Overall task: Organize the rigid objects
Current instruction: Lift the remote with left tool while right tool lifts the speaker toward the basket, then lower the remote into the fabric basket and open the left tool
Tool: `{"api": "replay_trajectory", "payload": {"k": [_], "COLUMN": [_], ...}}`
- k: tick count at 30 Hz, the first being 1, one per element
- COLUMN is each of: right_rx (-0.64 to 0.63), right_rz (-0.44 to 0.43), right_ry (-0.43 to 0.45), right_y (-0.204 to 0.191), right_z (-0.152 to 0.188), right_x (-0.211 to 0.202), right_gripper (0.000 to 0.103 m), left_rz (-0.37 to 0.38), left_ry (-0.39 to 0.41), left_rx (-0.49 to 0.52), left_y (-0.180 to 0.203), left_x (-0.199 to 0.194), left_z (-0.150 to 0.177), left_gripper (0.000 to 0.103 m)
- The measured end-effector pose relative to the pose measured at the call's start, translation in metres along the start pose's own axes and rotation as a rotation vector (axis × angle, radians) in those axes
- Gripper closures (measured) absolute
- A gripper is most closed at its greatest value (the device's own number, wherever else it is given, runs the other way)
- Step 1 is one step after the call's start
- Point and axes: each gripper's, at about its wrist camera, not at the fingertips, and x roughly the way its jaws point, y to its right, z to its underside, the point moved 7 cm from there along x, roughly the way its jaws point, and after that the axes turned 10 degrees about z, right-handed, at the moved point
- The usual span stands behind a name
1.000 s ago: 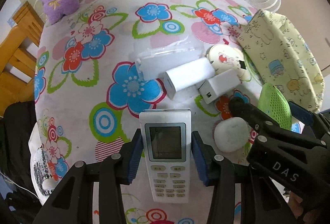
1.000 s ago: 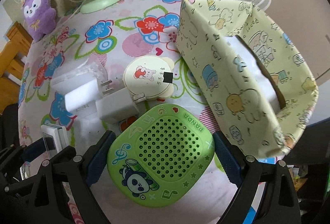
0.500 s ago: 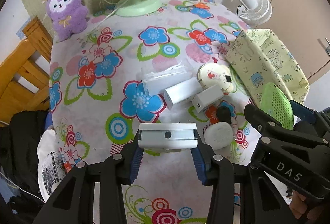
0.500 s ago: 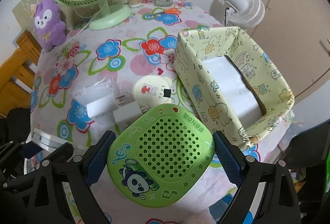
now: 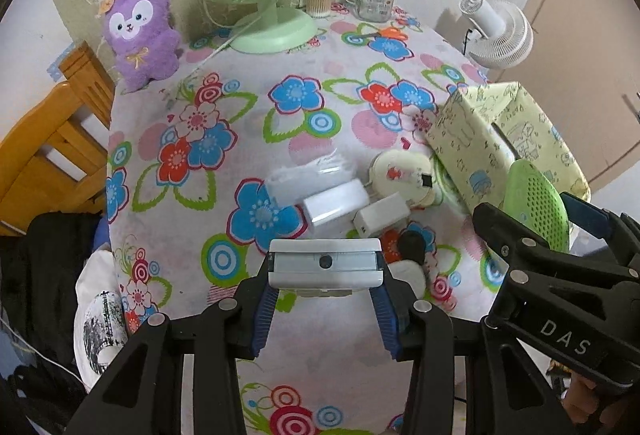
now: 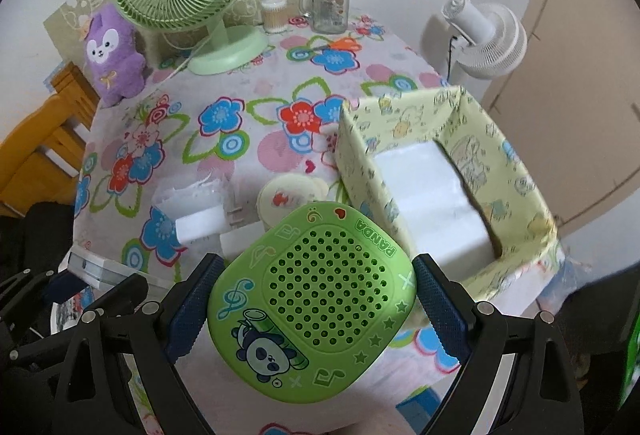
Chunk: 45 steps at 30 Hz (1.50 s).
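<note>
Above floral tablecloth [image 5: 320, 107]: left gripper [image 5: 324, 301] clamps remote [image 5: 324, 267], right gripper [image 6: 316, 299] clamps speaker [image 6: 316, 299]

Even soft daylight, faint shadows, heavy fisheye bending, dark corners.

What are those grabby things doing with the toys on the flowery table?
A person is tidying up with two tongs. The left tongs hold a white remote control above the table. The right tongs hold a green panda speaker near the yellow cartoon box. Two white chargers wait on the table.
</note>
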Motion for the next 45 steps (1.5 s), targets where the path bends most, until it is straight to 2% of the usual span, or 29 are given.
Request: {"api": "replay_trajectory", "payload": {"k": [11, 24, 39, 45], "right_rx": [-0.049, -0.029, -0.038, -0.059], "right_rz": [-0.047, -0.051, -0.059, -0.071], "right_ry": [0.045, 0.071, 0.086, 0.070], "right_y": [0.051, 0.118, 0.173, 0.189], "right_z": [-0.045, -0.084, -0.101, -0.100], "right_x": [-0.001, 0.003, 0.016, 0.028], "right_gripper": [0.008, 0.008, 0.008, 0.008], "left_rz": [-0.022, 0.006, 0.023, 0.036], "left_ry": [0.056, 0.095, 0.111, 0.077], "left_rx": [-0.026, 0.001, 0.016, 0.008], "left_y": [0.057, 0.124, 0.186, 0.208], "left_x": [-0.007, -0.005, 0.011, 0.026], "left_z": [-0.042, -0.085, -0.103, -0.103], "left_gripper": [0.058, 0.058, 0.058, 0.058]}}
